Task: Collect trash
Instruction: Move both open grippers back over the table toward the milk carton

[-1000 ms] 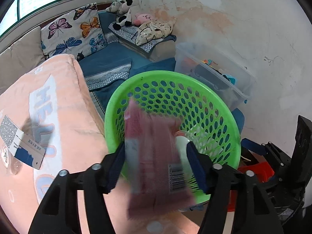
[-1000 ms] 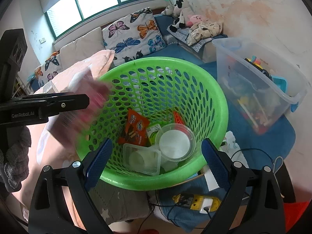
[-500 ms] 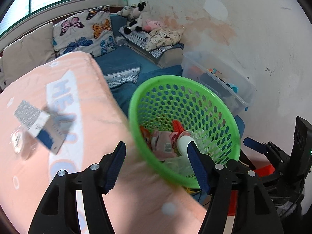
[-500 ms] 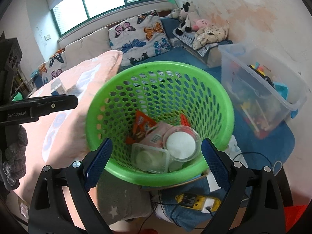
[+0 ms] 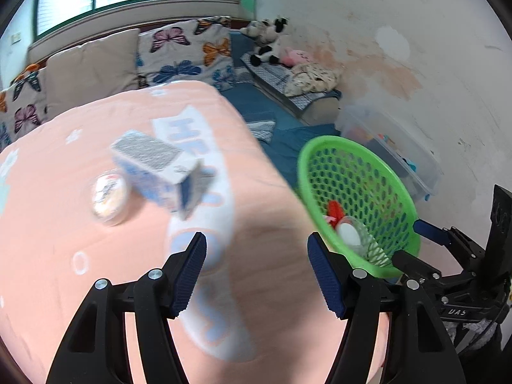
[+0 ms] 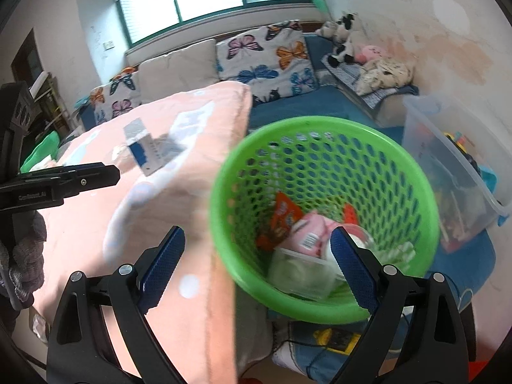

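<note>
1. Trash — a blue-and-white carton [image 5: 156, 172] and a small round tub [image 5: 108, 196] — lies on the peach bed cover [image 5: 64, 256].
2. My left tongs [image 5: 256, 272] gape empty; right tongs [image 6: 256, 268] too, beside the green basket [image 6: 323, 124].

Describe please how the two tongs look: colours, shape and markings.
Both tongs, left and right, have black forked plastic arms with silver screws and ribbed blue pads. Seen from the right camera, the left one carries small, blurred pale lettering.
</note>
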Demonstrator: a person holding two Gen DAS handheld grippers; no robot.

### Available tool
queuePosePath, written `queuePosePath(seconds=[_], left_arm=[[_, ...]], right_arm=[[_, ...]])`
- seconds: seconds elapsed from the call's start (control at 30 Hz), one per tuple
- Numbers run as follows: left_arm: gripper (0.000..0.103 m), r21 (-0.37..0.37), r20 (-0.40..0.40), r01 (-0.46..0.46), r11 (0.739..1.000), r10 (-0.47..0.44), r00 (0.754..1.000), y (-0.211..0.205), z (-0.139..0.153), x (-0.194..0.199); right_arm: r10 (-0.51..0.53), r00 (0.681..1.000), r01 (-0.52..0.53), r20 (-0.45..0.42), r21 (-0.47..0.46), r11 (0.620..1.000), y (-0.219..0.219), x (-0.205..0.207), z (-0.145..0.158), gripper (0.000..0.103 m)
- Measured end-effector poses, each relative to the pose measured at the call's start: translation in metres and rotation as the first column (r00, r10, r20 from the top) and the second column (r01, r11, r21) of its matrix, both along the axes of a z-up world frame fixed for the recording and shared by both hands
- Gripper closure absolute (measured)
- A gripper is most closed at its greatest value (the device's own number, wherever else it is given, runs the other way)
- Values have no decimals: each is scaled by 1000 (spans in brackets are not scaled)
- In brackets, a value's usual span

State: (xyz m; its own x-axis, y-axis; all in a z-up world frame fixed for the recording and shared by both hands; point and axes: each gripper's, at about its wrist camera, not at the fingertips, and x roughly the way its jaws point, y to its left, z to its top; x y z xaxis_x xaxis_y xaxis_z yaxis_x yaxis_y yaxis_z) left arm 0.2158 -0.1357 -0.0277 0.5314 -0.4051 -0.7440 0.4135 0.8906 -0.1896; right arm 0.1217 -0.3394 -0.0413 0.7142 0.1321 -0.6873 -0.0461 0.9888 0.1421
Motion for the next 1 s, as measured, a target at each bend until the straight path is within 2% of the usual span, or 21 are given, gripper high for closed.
queuePosePath(seconds=[0.43, 1.0], left_arm=[[36, 5, 3, -163, 987, 163, 987, 85, -3, 6], [36, 3, -15, -274, 962, 274, 962, 153, -14, 20]], right_arm=[[125, 992, -124, 23, -46, 991, 54, 33, 19, 10], [304, 953, -303, -3, -117, 946, 136, 102, 22, 10]])
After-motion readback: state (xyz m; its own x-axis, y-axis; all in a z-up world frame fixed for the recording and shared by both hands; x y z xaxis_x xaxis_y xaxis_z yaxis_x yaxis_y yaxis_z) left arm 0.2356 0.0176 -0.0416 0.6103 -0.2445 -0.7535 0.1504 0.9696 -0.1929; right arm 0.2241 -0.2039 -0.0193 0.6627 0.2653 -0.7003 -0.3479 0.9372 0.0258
